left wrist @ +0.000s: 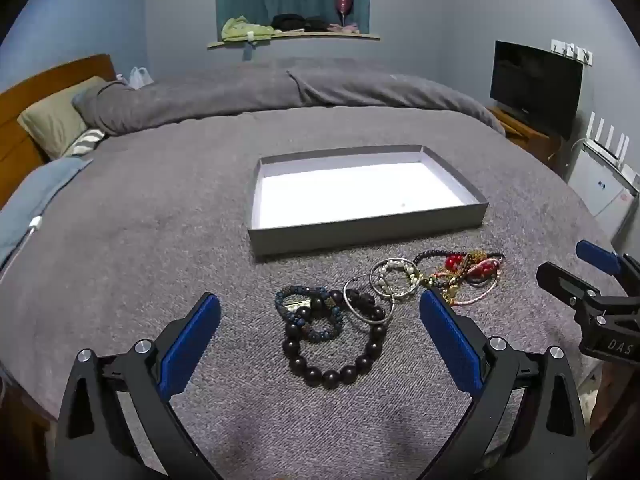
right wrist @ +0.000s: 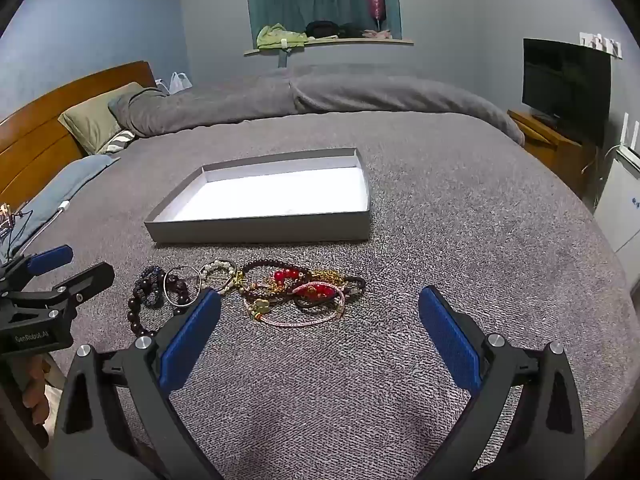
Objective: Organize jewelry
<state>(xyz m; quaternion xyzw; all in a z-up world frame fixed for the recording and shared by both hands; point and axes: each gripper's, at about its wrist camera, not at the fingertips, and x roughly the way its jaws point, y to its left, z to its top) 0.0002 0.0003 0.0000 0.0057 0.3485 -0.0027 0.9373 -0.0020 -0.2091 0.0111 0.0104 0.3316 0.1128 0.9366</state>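
Grey blanket (left wrist: 160,240) covers the bed in a blue-walled bedroom and yields under pressure. On it the shallow box (left wrist: 360,232) sits empty, the tangled bracelets (left wrist: 384,292) heaped just before it. Several could be dragged up together, being interlinked. Left gripper (left wrist: 320,332) and right gripper (right wrist: 320,332) are held wide apart, nothing gripped.

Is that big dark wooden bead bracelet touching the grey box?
Apart. In the left wrist view, a strip of bare blanket lies between the dark bead bracelet and the box's near wall.
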